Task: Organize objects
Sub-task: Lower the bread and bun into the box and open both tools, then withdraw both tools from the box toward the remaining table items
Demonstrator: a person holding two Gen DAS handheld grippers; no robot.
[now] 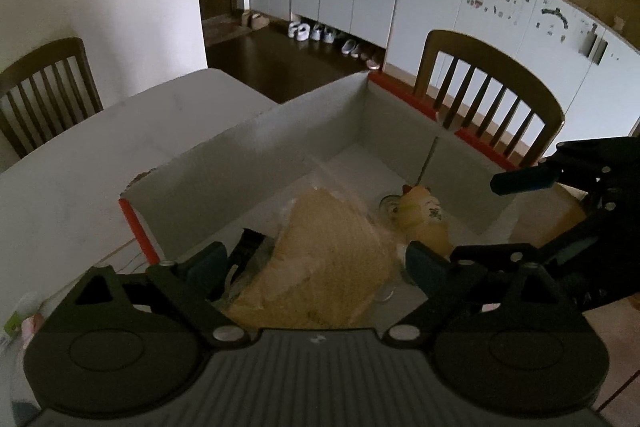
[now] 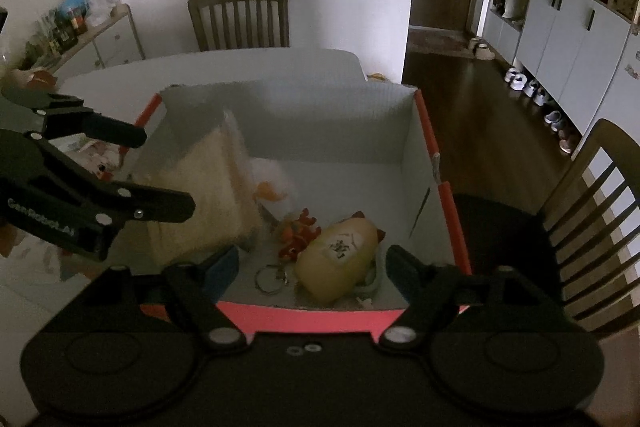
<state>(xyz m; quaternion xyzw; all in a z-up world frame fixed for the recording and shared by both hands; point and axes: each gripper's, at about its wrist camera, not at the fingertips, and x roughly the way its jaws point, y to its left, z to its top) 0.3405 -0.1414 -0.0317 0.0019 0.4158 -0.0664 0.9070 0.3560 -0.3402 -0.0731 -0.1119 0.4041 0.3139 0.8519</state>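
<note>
1. Left wrist view — we log our left gripper (image 1: 316, 263) with its fingers spread wide and nothing between them; it hangs over the near end of the cardboard box (image 1: 304, 131).
2. Right wrist view — our right gripper (image 2: 312, 267) is likewise wide open and empty, poised at the box's near rim.
3. Box: shallow, rectangular, pale grey inside, red along the outer edges; matte board, one corner torn. It sits on a white table (image 1: 100, 147).
4. Contents, left part: a tan woven bag (image 1: 332, 263), coarse ribbed texture, partly sheathed in clear film, leaning tilted against the left wall.
5. Contents, middle: a yellow plush toy (image 2: 340, 263), soft, rounded, with a printed patch on its belly, lying on the box floor.
6. Contents, small: an orange-red trinket (image 2: 298, 235) just beside the toy, and a thin metal key ring (image 2: 268, 281) near the front wall. A white fluffy item (image 2: 272, 175) lies behind them; we cannot tell what it is.
7. Step in hand, as we judge it — items are already gathered in the box, and both grippers hover between picks.
8. Next move, by our estimate: either fetch loose items from the table or settle the leaning bag flat. The film-wrapped bag may slip in a pinch, so it calls for a firm grip.
</note>
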